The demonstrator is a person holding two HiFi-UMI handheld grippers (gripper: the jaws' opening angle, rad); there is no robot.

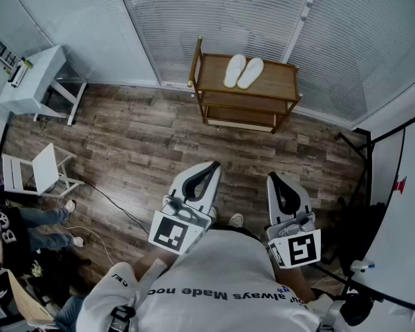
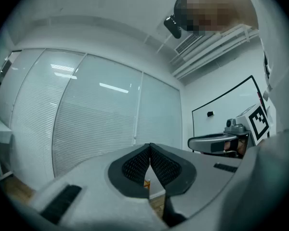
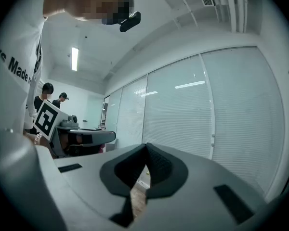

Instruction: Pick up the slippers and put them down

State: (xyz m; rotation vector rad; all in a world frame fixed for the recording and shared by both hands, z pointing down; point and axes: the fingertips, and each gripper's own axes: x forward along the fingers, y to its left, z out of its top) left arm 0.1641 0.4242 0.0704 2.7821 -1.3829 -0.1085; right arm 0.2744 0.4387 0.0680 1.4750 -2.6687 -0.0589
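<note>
Nothing is done yet: the white slippers [image 1: 243, 72] lie side by side on top of the far wooden shelf [image 1: 280, 87], well apart from the left gripper [image 1: 211, 166] and right gripper [image 1: 272, 178], both with jaws together and empty.

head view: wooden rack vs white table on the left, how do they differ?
The wooden rack is brown with stacked tiers; the white table has one top on thin legs. The rack carries the white slippers; the table carries a small device at one end. The rack stands centre, the table in the left corner. Both stand on the wood floor by the blinds.
</note>
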